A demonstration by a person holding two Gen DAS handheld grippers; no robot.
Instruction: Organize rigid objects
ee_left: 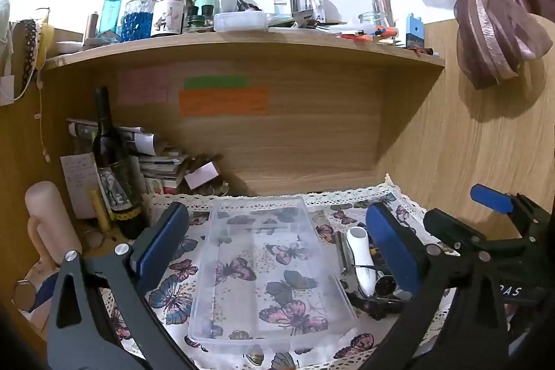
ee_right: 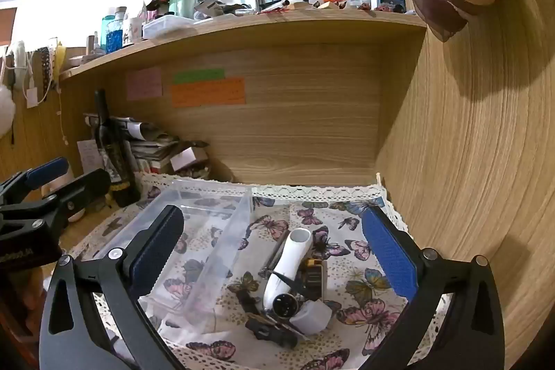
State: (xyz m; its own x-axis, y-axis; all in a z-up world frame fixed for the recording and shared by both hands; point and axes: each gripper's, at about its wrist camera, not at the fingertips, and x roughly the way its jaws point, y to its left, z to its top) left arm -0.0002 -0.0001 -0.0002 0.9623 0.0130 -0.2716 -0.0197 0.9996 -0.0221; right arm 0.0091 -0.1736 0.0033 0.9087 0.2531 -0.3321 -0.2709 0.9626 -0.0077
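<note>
Both hand-held grippers, left [ee_left: 274, 241] and right [ee_right: 277, 248], gape wide over a clear, empty plastic bin [ee_left: 270, 269] beside a white device [ee_right: 288, 266].

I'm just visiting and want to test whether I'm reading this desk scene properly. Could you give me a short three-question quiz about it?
1. True or false: the clear plastic tray already holds the white handheld device.
2. Multiple choice: the small pile of items with the white device lies on which side of the tray in the right wrist view? A) left B) right C) inside it
3. Fill in: both the left gripper and the right gripper have their jaws ____.

Key:
1. False; the tray looks empty, showing only the butterfly cloth through it.
2. B
3. open, holding nothing
</note>
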